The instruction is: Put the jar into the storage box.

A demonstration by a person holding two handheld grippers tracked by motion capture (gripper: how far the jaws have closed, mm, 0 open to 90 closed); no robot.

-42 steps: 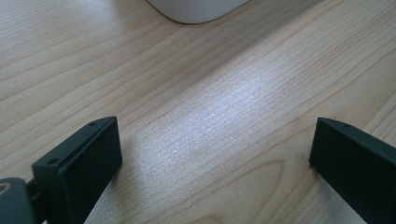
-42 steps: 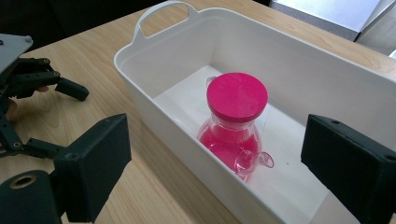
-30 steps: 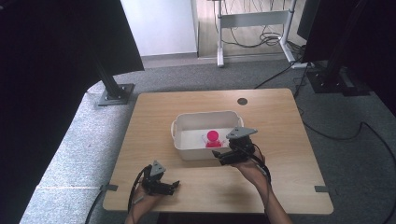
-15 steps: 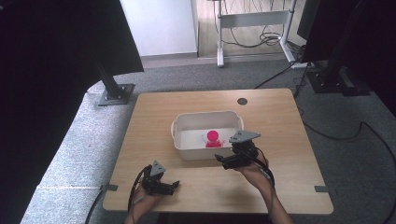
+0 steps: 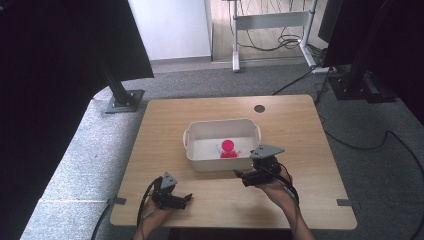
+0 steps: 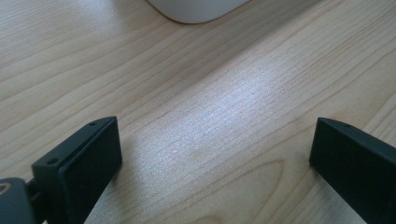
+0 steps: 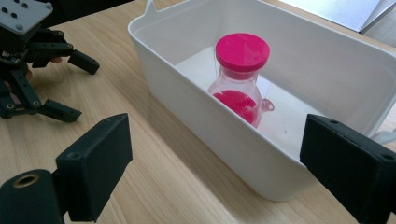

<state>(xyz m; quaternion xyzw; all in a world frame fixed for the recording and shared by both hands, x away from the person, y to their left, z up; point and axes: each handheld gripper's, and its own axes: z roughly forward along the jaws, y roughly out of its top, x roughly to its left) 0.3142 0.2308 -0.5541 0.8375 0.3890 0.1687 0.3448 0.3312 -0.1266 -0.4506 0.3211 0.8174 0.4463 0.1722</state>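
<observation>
High view: a white tub [image 5: 222, 145] is seen mid-table [image 5: 300, 125], with a pink-capped bottle [image 5: 229, 148] upright inside. The right gripper [image 5: 243, 176] is held just beside the tub's near right corner; the left gripper [image 5: 184, 199] is kept near the front edge.
Left gripper view: jaws are spread wide over bare wood, nothing held.
Right gripper view: jaws are parted and empty, with the tub's near wall between them.

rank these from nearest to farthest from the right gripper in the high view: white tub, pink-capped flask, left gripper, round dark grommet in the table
From the right gripper:
1. white tub, its near wall just ahead of the jaws.
2. pink-capped flask, inside the tub, toward its right half.
3. left gripper, at the table's near left edge.
4. round dark grommet, near the table's far edge.
</observation>
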